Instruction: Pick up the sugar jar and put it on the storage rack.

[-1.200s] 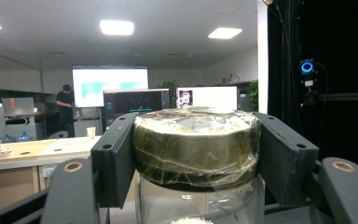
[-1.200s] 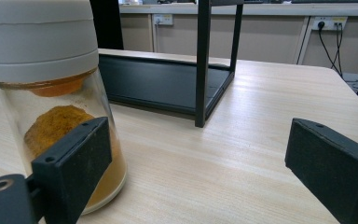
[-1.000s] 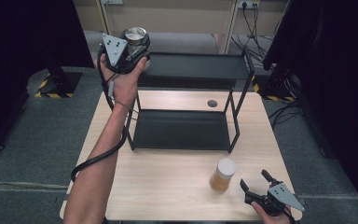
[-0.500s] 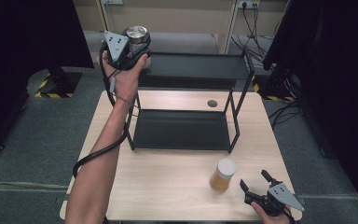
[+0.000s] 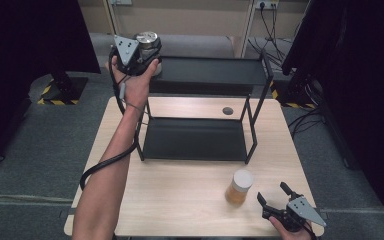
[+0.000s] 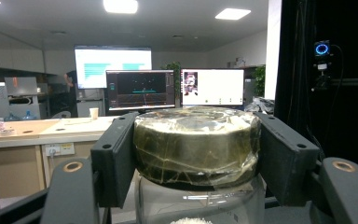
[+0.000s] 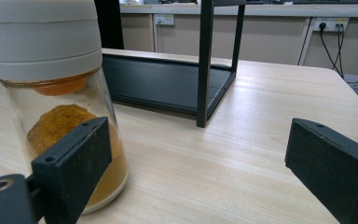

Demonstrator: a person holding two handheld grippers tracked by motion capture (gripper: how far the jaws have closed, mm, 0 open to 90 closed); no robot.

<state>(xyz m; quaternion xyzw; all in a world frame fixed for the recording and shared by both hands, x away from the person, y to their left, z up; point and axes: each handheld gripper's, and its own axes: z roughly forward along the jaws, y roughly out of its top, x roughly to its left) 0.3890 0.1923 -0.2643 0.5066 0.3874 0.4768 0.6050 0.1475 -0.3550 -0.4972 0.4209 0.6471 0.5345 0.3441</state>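
Note:
A glass jar (image 5: 147, 38) with a metallic, film-wrapped lid (image 6: 196, 140) is at the far left corner of the black rack's top shelf (image 5: 215, 74). My left gripper (image 5: 147, 45) is shut on that lid, one pad on each side. Whether the jar rests on the shelf I cannot tell. Near the table's front right, a second jar (image 5: 239, 186) with a white lid and orange-brown contents (image 7: 56, 116) stands upright. My right gripper (image 5: 271, 192) is open just right of it, and its left pad (image 7: 74, 149) sits close beside the glass.
The rack's lower shelf (image 5: 195, 140) lies on the wooden table (image 5: 180, 200), with thin black posts (image 7: 205, 60) at the corners. A small dark hole (image 5: 227, 110) marks the table behind the rack. Dark curtains flank both sides. A cable trails from my left gripper.

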